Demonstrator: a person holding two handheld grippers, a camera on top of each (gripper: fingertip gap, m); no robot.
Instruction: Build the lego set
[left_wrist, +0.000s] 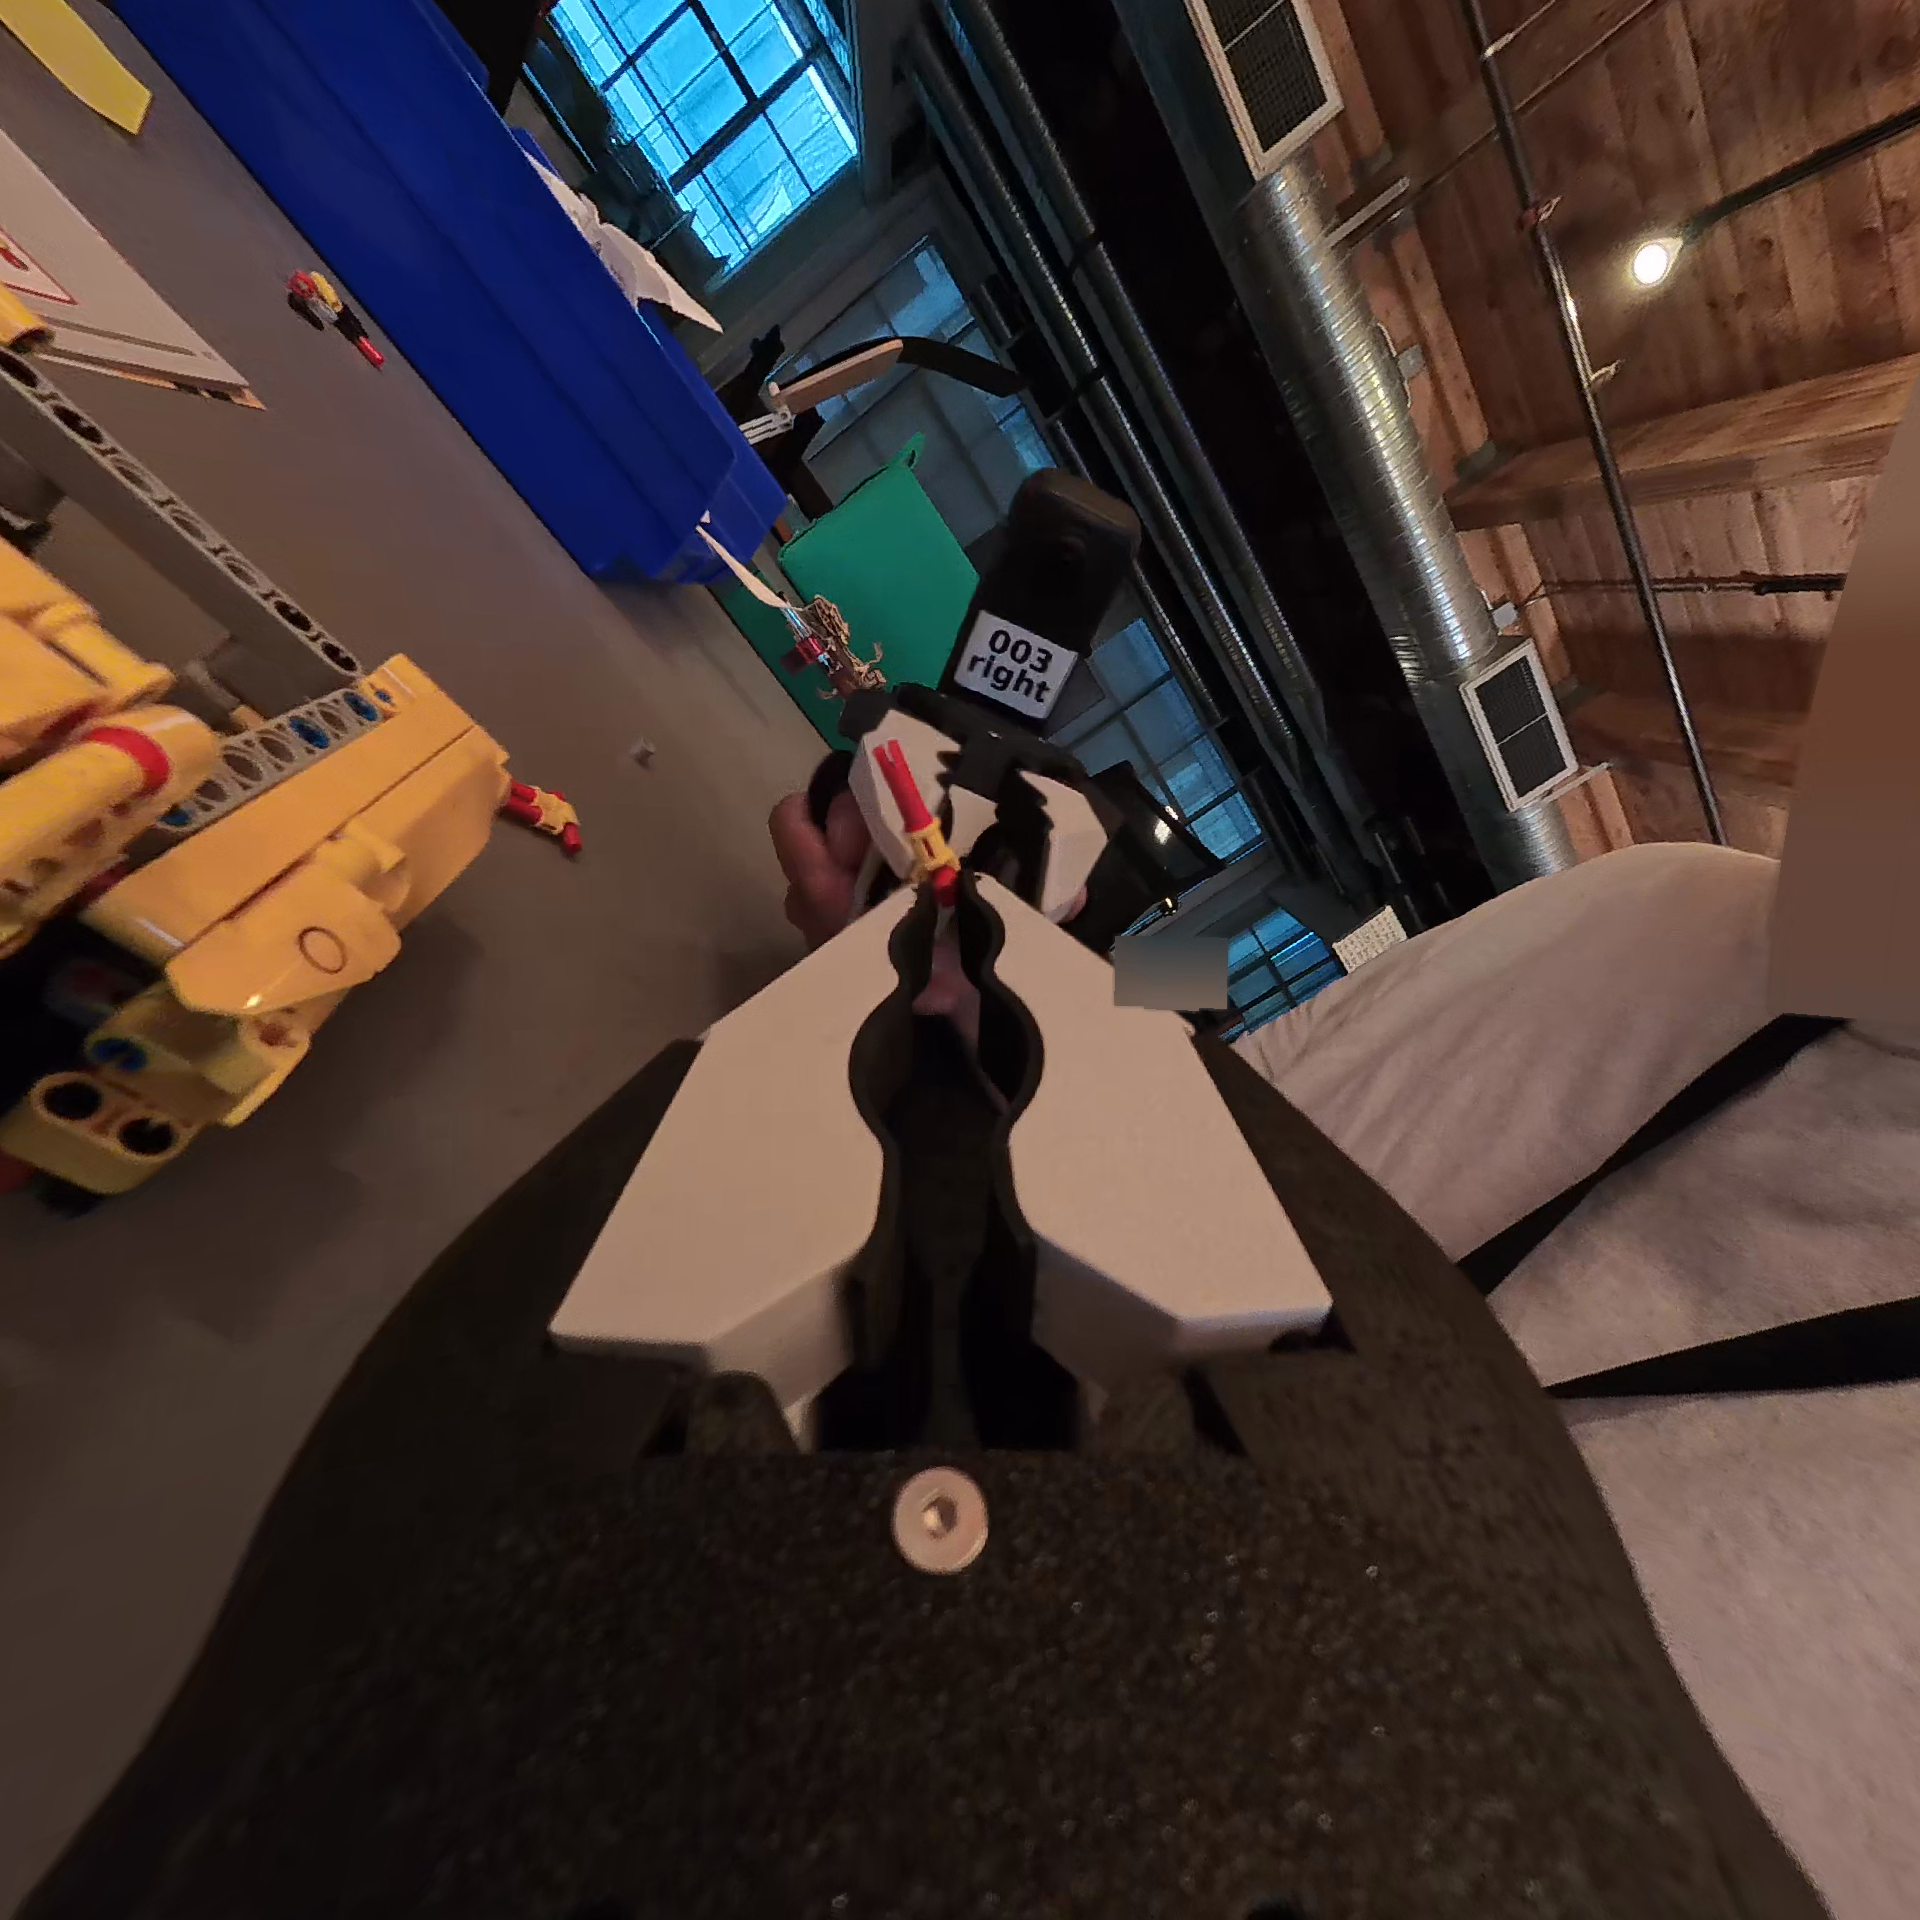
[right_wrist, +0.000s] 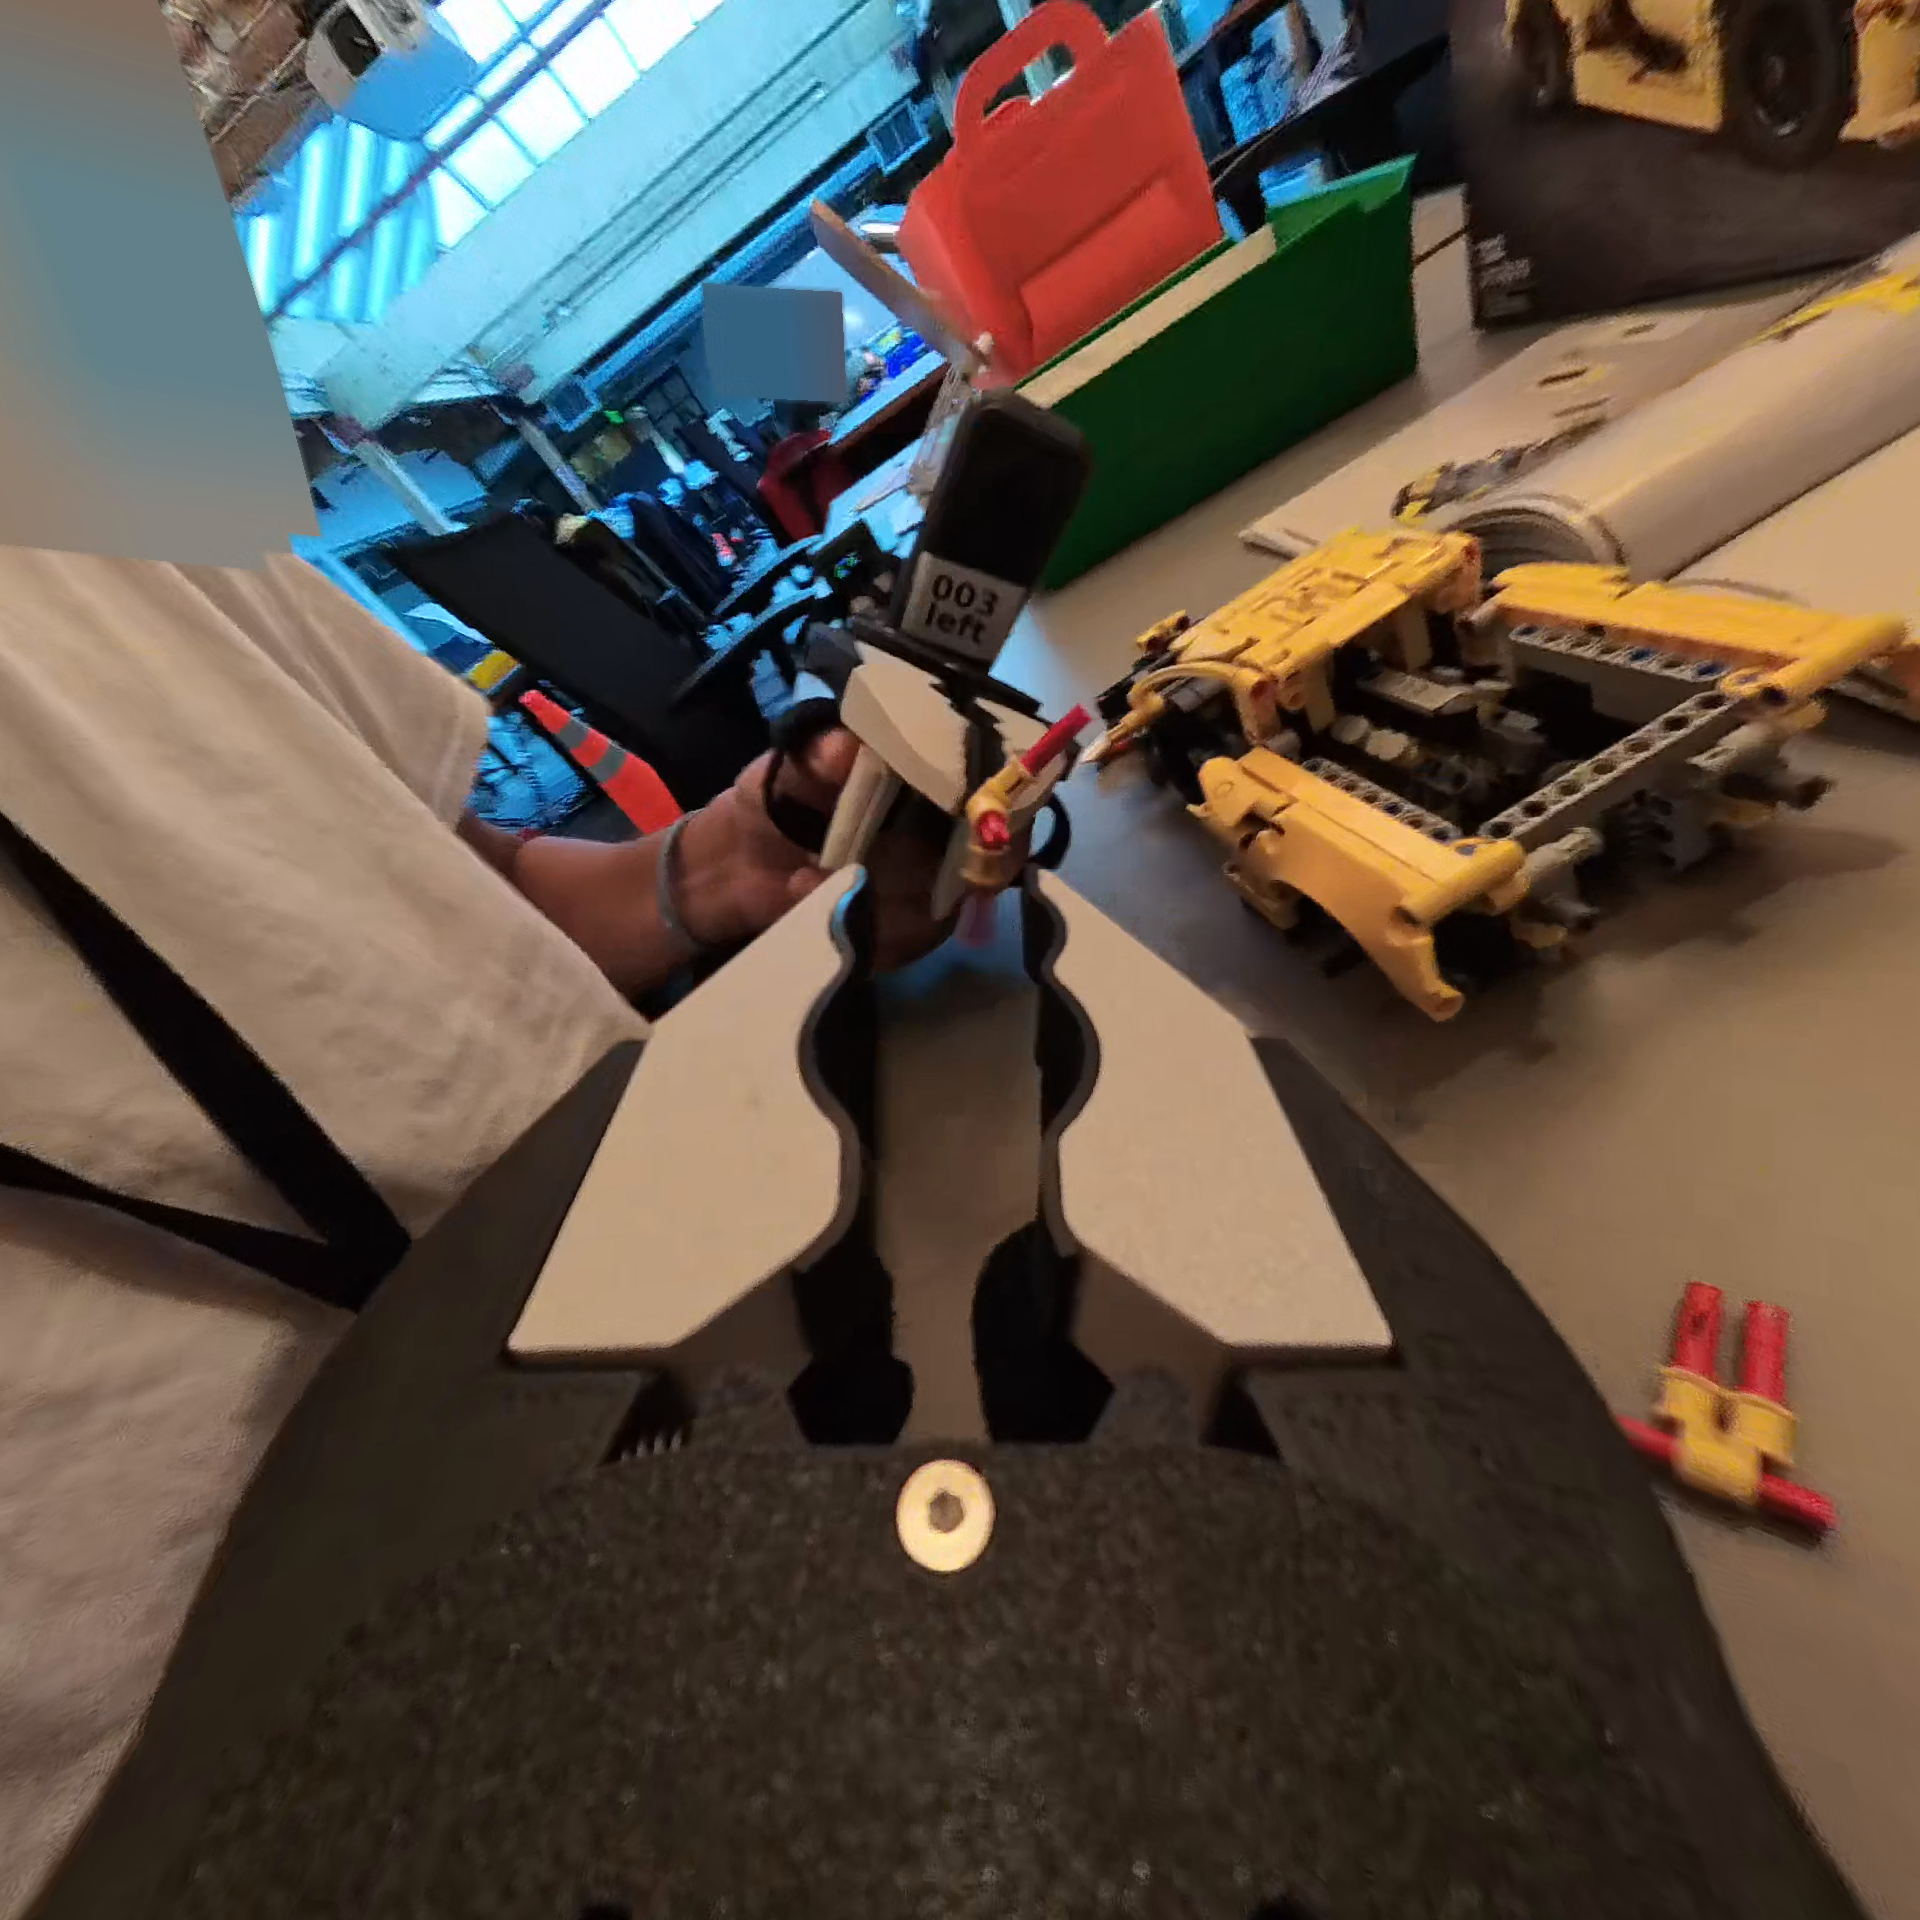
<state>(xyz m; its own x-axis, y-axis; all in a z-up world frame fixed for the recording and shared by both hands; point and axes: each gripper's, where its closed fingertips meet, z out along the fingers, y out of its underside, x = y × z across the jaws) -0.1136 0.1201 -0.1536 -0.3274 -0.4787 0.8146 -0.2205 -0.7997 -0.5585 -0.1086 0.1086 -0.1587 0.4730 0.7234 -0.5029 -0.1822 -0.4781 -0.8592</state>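
Observation:
My left gripper (left_wrist: 940, 904) is shut on a small lego piece (left_wrist: 923, 836), a red axle through a yellow connector. The piece sticks out past the fingertips and is held up in the air. The right wrist view shows the same piece (right_wrist: 995, 821) at the tips of the left gripper (right_wrist: 961, 805). My right gripper (right_wrist: 943, 883) is open. Its fingertips (right_wrist: 847, 894) sit just short of the piece on either side, with gaps, and do not press on it. The right gripper also shows in the left wrist view (left_wrist: 971, 821), facing the left one. The partly built yellow lego vehicle (right_wrist: 1455, 790) lies on the grey table (right_wrist: 1247, 1091).
A second red and yellow axle piece (right_wrist: 1725, 1423) lies on the table at the right, and it also shows in the left wrist view (left_wrist: 542, 810). An instruction booklet (right_wrist: 1683, 436), the set's box (right_wrist: 1662, 187) and a green bin (right_wrist: 1226, 416) stand behind the vehicle. A blue bin (left_wrist: 468, 260) is farther back. My left and right fingertips are right by each other.

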